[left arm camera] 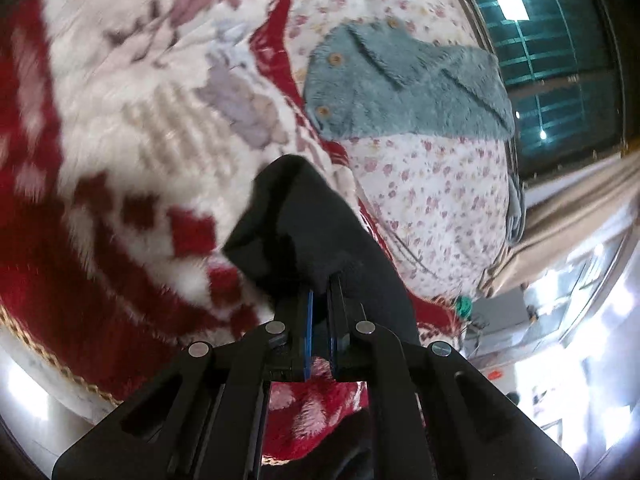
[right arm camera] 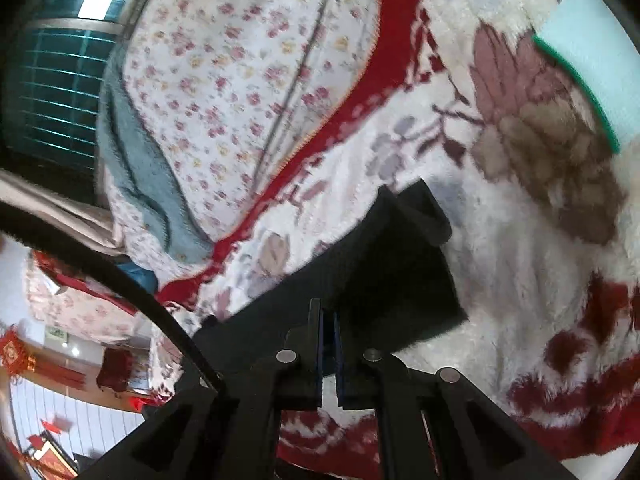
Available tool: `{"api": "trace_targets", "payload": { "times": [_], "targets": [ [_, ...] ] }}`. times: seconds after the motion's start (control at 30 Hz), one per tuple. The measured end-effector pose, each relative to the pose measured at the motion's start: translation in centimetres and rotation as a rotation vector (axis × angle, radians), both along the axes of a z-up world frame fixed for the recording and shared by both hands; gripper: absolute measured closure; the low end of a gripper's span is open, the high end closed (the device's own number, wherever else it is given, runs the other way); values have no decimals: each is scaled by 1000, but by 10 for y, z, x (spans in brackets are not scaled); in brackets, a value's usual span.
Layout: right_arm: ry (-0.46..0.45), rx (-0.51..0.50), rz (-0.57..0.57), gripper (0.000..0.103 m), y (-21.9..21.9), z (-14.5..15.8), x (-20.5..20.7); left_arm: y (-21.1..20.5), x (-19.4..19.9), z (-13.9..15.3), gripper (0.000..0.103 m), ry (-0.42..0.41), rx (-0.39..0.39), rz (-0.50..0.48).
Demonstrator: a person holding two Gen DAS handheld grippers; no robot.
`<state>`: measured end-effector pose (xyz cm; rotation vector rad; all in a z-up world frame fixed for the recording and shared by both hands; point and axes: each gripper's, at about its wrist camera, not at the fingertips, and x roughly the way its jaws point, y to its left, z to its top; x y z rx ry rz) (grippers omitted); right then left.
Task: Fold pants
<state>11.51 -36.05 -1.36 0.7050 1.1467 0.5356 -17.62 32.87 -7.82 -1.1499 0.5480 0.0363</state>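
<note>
The black pants (left arm camera: 296, 220) hang bunched from my left gripper (left arm camera: 320, 288), which is shut on the fabric and holds it above the red and white fleece blanket (left arm camera: 120, 128). In the right wrist view the pants (right arm camera: 384, 264) stretch as a flat dark band across the blanket (right arm camera: 520, 300). My right gripper (right arm camera: 329, 316) is shut on their near edge, its jaws almost together with cloth between them.
A teal fuzzy garment with wooden buttons (left arm camera: 400, 84) lies on a floral quilt (left arm camera: 432, 184) beyond the blanket; both show in the right wrist view (right arm camera: 148, 184). A window with bars (left arm camera: 560, 64) is behind. A pale green cloth (right arm camera: 588, 64) lies at the far right.
</note>
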Motion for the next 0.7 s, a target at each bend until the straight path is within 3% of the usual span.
{"api": "trace_targets", "payload": {
  "times": [0.2, 0.4, 0.5, 0.6, 0.67, 0.7],
  "targets": [
    [124, -39, -5, 99, -4, -25, 3, -1, 0, -11, 99, 13, -42, 18],
    [171, -48, -7, 99, -7, -34, 3, 4, -3, -18, 97, 11, -108, 30],
    [177, -21, -15, 99, -11, -37, 5, 3, -5, -15, 97, 9, -89, 26],
    [117, -17, 4, 99, -6, -27, 6, 2, -5, -12, 97, 10, -83, 29],
    [-40, -47, 39, 99, 3, -2, 5, 1, -5, -12, 97, 4, -77, 40],
    [-165, -58, 67, 99, 7, 17, 0, 0, -6, -13, 97, 1, -72, 46]
  ]
}}
